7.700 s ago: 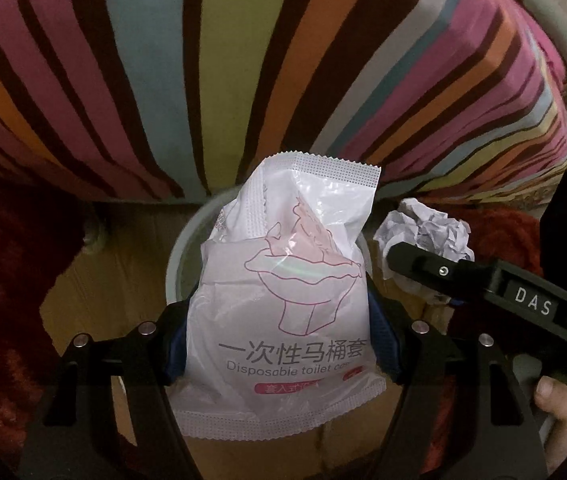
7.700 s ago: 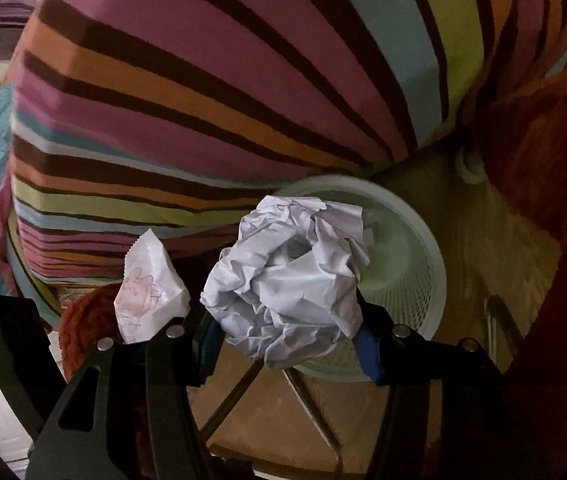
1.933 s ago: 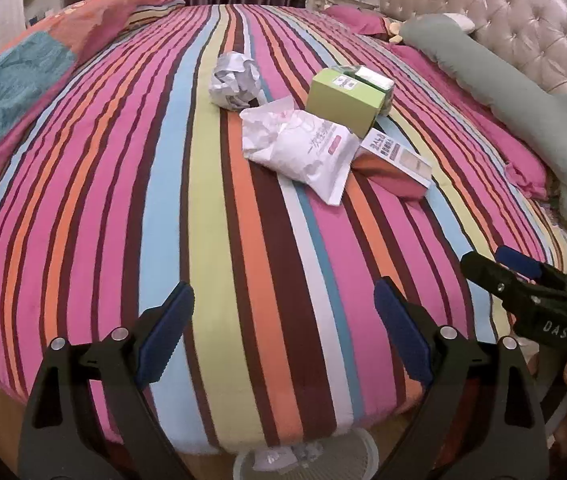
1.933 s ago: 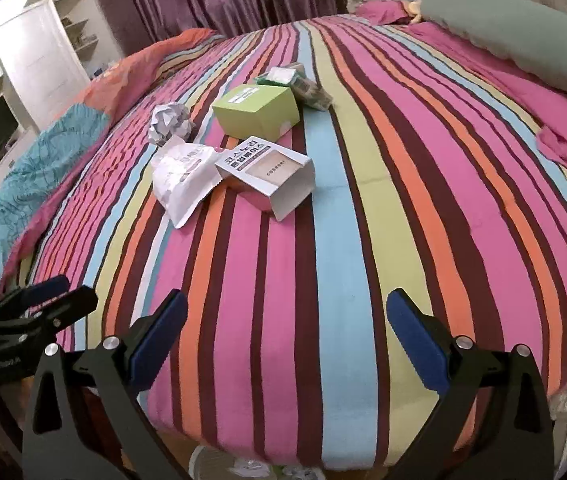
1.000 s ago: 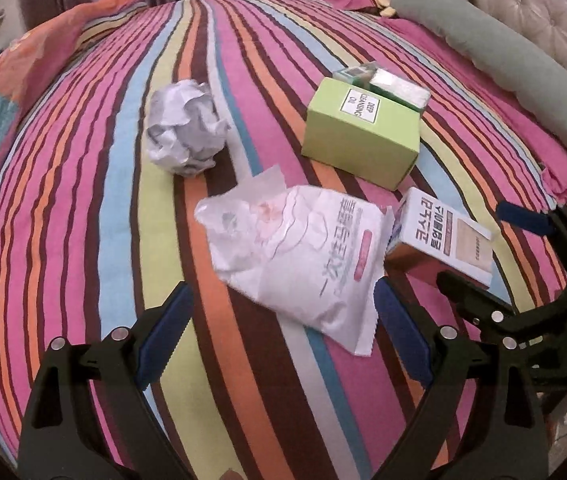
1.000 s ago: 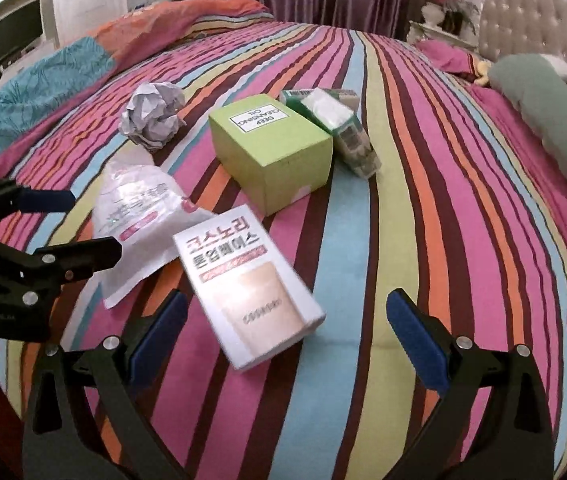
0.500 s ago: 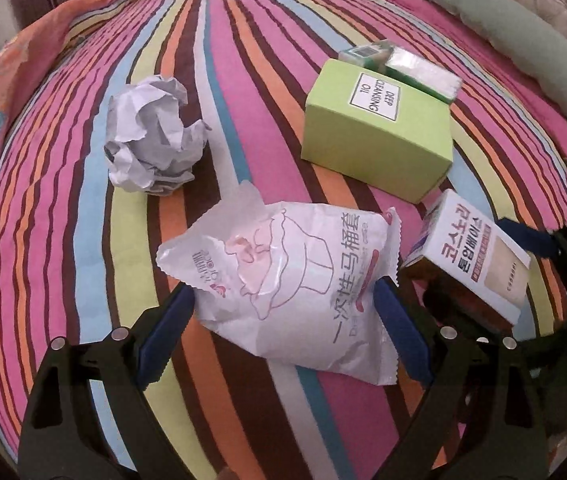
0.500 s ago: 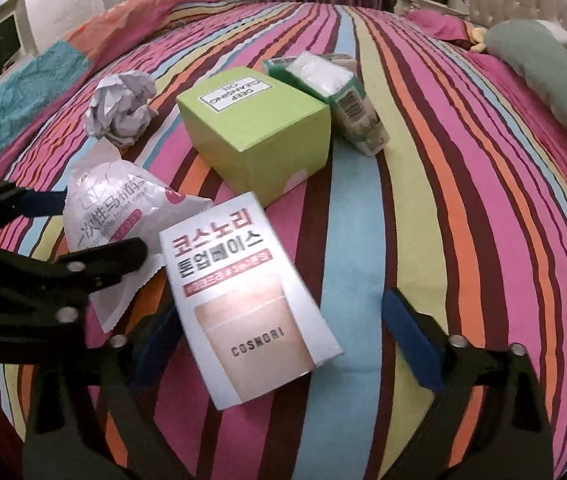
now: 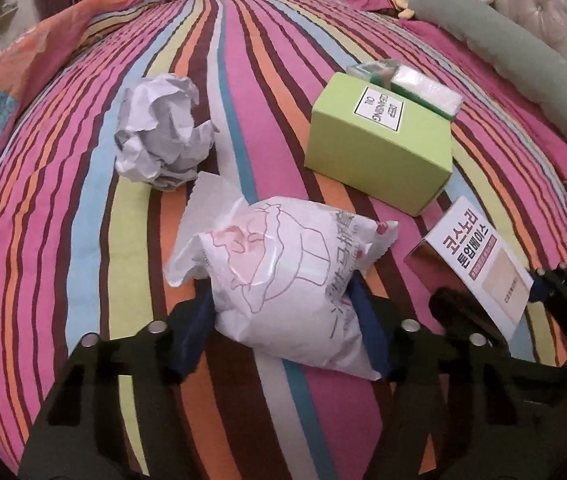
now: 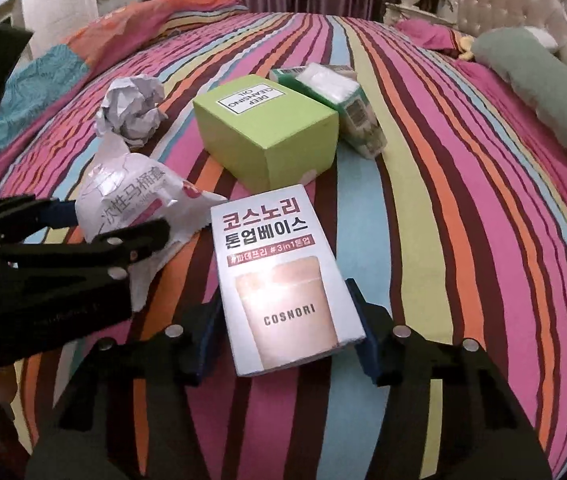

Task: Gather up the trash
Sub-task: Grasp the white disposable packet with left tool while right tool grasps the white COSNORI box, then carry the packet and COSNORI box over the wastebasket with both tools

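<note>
On the striped bedspread (image 9: 83,240) lies a white plastic packet (image 9: 283,264) printed with a toilet drawing. My left gripper (image 9: 281,312) is closing its jaws on it; the blue pads press its sides and the packet bulges between them. To its right, my right gripper (image 10: 287,320) is closing its jaws on a white COSNORI box (image 10: 271,248), with a pad against each long side. The right wrist view also shows the left gripper (image 10: 111,220) holding the packet (image 10: 131,200). A crumpled paper ball (image 9: 159,132) lies loose beyond the packet.
A lime-green box (image 9: 379,152) and a green-and-white carton (image 9: 415,84) lie further up the bed. A grey-green bolster (image 9: 523,64) and a tufted headboard (image 10: 531,20) run along the right. Purple curtains hang behind the bed.
Both pairs of jaws stood wide around their items half a second ago and have now closed in. The packet has bunched up between the left pads, and the box is clamped between the right pads.
</note>
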Demonstrator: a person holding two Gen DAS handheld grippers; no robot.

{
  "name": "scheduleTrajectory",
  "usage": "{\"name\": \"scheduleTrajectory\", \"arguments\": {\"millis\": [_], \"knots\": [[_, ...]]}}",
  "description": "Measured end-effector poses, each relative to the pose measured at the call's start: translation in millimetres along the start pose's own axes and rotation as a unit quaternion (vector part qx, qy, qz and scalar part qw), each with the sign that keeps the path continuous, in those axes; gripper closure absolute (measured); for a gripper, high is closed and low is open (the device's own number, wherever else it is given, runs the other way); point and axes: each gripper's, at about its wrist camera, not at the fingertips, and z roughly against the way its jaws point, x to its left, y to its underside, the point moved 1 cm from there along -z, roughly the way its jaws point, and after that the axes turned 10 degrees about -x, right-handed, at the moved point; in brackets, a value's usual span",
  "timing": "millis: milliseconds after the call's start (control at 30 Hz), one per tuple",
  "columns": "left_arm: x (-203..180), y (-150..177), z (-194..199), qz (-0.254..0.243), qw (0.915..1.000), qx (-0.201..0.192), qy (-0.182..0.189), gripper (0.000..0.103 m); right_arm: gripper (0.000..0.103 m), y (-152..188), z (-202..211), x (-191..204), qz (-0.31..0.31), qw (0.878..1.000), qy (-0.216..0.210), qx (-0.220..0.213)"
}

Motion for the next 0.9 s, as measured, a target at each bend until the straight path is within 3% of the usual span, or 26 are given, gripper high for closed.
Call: {"name": "scheduleTrajectory", "arguments": {"millis": [233,533,900], "knots": [[17.5,13.7,22.4,0.034,0.9992,-0.014,0.014,0.043,0.051,8.8,14.7,-19.3,-0.063,0.998,0.002,-0.003],[33.9,38.7,78.4,0.054,0.9967,-0.055,0.022,0.043,0.051,24.4,34.2,-37.3,-0.143,0.990,0.003,-0.002],[54.0,79.7,121.6,0.072,0.9957,-0.055,0.017,0.043,0.051,44.7,70.8,-40.3,-0.184,0.983,0.001,-0.012]]}}
